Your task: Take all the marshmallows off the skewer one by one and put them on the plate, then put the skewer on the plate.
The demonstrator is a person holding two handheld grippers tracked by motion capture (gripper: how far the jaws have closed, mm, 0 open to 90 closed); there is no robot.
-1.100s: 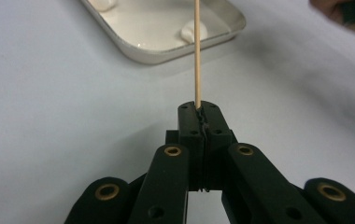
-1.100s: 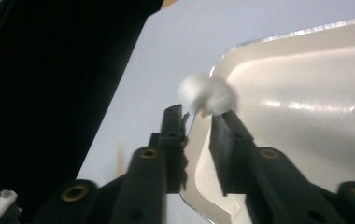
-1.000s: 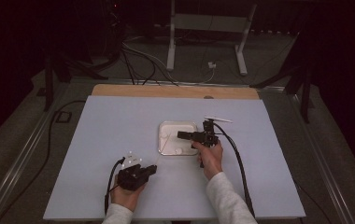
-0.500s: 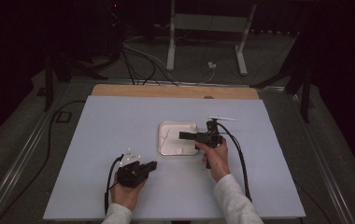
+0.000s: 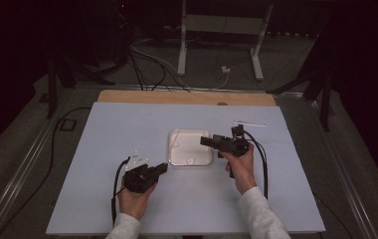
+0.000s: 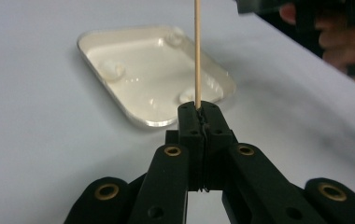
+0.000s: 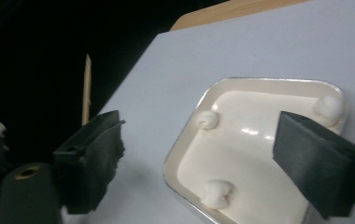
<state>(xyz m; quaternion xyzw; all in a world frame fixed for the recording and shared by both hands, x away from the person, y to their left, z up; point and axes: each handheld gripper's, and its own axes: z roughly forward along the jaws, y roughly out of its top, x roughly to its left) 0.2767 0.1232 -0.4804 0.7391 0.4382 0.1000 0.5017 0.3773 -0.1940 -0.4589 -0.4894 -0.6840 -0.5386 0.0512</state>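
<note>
Tabletop is a pale blue-grey board with a wooden strip along the far edge, and the work sits mid-board. Shallow white rounded-square tray lies flat at centre; it holds three small white dough-like lumps near its corners, apart from one another, seen in both gripper views.

Right claw hangs over the tray's right edge with its jaws spread wide and nothing between them; in the right gripper view they frame the tray from above. Left claw sits just beside the tray's near-left corner, jaws shut tight on a thin wooden skewer. The skewer stands roughly upright out of the closed tips, pointed end up.

Step in hand, my read: spear a lump with the skewer, right claw assisting.
- Skewer is pinched at its very base, so it'll pivot under side load. Push along its axis only.
- Point faces away from the tray; tilt the left claw over before approaching.
- Use the right claw to pin the tray rim or steady the lump, otherwise the tray likely slides.
- Lumps look soft: close gently, don't squash.
</note>
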